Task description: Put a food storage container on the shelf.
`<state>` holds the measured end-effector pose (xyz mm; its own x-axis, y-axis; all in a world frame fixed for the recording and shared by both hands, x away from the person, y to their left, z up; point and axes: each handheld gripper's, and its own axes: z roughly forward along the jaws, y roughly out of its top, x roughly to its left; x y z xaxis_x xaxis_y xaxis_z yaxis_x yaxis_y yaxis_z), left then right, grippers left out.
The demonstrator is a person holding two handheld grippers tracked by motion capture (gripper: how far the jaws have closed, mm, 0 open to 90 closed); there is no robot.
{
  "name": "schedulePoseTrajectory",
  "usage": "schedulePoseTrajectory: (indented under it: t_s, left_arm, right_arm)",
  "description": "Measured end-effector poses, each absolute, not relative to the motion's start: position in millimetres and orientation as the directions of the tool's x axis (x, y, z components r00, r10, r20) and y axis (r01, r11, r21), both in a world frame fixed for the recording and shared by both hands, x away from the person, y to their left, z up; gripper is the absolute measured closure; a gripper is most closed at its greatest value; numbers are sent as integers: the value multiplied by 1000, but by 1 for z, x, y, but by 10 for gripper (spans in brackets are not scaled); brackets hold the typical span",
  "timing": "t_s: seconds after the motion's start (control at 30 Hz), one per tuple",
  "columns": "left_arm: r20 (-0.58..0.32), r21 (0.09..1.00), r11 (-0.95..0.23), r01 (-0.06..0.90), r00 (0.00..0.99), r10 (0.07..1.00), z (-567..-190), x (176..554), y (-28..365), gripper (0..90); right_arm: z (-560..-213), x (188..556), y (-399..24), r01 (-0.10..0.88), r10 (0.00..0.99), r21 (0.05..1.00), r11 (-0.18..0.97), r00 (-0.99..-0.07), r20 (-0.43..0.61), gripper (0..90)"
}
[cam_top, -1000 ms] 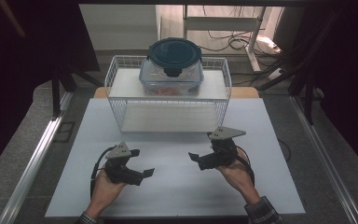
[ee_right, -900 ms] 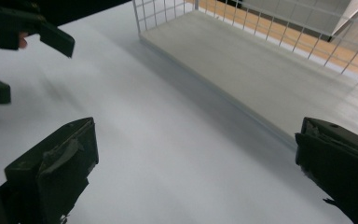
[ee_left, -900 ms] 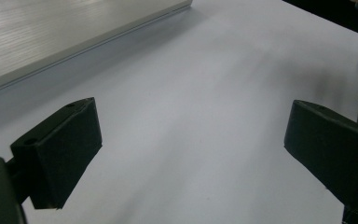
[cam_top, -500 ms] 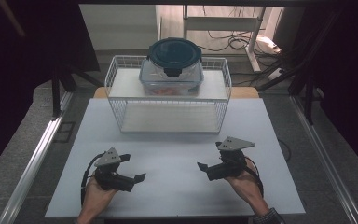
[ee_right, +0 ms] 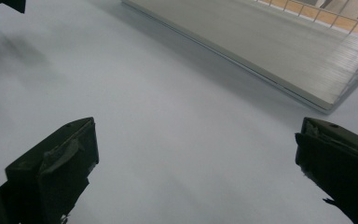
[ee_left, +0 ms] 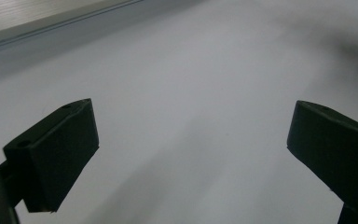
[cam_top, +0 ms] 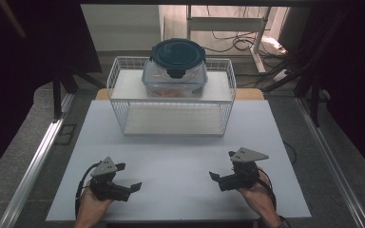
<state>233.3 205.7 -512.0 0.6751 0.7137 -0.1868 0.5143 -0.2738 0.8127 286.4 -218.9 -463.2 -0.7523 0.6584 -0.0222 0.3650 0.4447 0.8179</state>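
- Grippers first: we hold the left gripper (cam_top: 132, 186) and the right gripper (cam_top: 215, 176) low over the near part of the white table (cam_top: 180, 156), well apart from each other, tips turned inward, nothing between either pair of jaws.
- Biggest container now: we see the white wire basket (cam_top: 171, 97) standing at the far middle of the table, with a pale board (cam_top: 171, 121) lying flat on its floor.
- Across the basket's upper level sits a second pale shelf, and on it a clear food box (cam_top: 175, 78) with a dark blue round lid (cam_top: 178, 52) clipped down; something orange-red shows through its wall, but we cannot tell what it is.
- Both of our hands are at the near edge, the left hand (cam_top: 91, 209) and the right hand (cam_top: 256, 194), well short of the basket.
- From the left gripper view we get the left gripper (ee_left: 191, 135) spread wide, jaws far apart, bare white tabletop between them and a dark shadow at the top right corner.
- From the right gripper view the right gripper (ee_right: 196, 149) is likewise spread wide with bare table between the jaws; this view adds the basket's bottom board (ee_right: 261, 51) close up with wires (ee_right: 317, 11) rising behind it, which the left gripper view lacks.
- Worn, scuffed padding shows on the right gripper's jaws in that close view; from the high view it is too small to tell.
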Motion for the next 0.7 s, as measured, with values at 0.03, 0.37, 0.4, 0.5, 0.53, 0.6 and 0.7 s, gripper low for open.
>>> schedulePoseTrajectory:
  t_s: [0.03, 0.37, 0.4, 0.5, 0.53, 0.6, 0.7]
  left_arm:
    - [-189, 813, -270, 516, 673, 716, -512, 232, 207, 19]
    - [-173, 812, -271, 517, 657, 734, -517, 222, 215, 16]
    - [-170, 811, -273, 518, 655, 736, -518, 220, 215, 17]
    - [-174, 805, -273, 527, 650, 740, -521, 217, 217, 17]
    - [-174, 803, -274, 529, 648, 741, -522, 217, 218, 18]
    - [-175, 798, -275, 536, 643, 745, -524, 215, 219, 18]
    - [-181, 792, -274, 546, 638, 749, -527, 213, 220, 18]
  right_arm:
    - [-464, 285, -220, 365, 661, 817, 446, -750, -25, 0]
    - [-472, 275, -233, 381, 685, 805, 454, -728, -42, 0]
    - [-473, 274, -234, 384, 685, 804, 455, -727, -41, 0]
    - [-476, 272, -237, 395, 690, 798, 456, -723, -37, 0]
    - [-478, 272, -237, 398, 691, 796, 457, -722, -36, 0]
    - [-480, 271, -239, 402, 692, 791, 461, -720, -38, 0]
    - [-484, 269, -241, 413, 696, 783, 465, -717, -36, 0]
